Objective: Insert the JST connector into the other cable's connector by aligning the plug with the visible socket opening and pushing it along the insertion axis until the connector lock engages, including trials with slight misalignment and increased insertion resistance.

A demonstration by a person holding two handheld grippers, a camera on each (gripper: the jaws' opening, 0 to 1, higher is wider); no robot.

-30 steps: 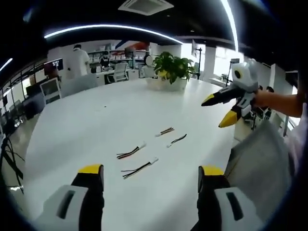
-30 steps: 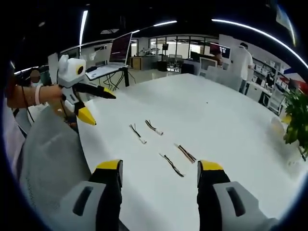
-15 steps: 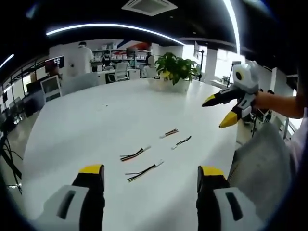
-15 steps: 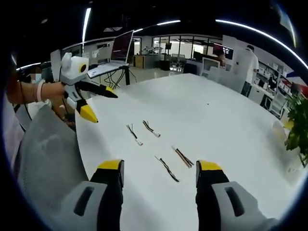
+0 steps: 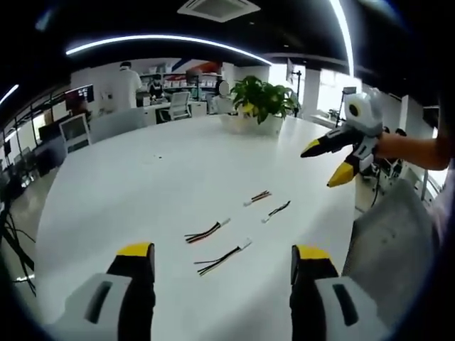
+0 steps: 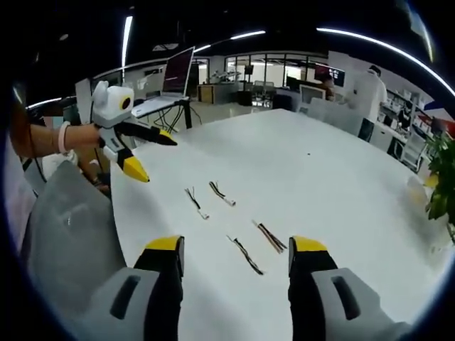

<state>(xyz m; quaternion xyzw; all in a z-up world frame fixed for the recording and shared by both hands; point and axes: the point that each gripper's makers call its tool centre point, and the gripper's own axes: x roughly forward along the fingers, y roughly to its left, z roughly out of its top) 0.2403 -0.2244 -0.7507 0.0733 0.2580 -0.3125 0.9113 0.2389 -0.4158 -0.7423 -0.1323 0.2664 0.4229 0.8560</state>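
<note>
Several short JST cables with white connector ends lie loose on the white round table [image 5: 142,185]. In the left gripper view two cables [image 5: 207,231] [image 5: 224,257] lie just ahead of my open left gripper [image 5: 222,252], and two more [image 5: 257,197] [image 5: 276,209] lie farther off. My right gripper [image 5: 325,165] hovers open above the table's right edge, held by a hand. The right gripper view has my open right gripper [image 6: 236,245] over two cables [image 6: 245,254] [image 6: 269,236]; another pair [image 6: 193,202] [image 6: 220,192] lies beyond. The left gripper [image 6: 153,156] hangs open at the left.
A potted plant [image 5: 259,99] stands at the table's far side. A person [image 5: 126,84] stands by desks and chairs behind. A laptop on a stand [image 6: 170,85] is beyond the table edge. The holder's grey clothing [image 5: 391,241] borders the near edge.
Both views have drifted a little toward the table, so the cables sit slightly lower and closer to the jaws. The cables lie as before, and both grippers stay open.
</note>
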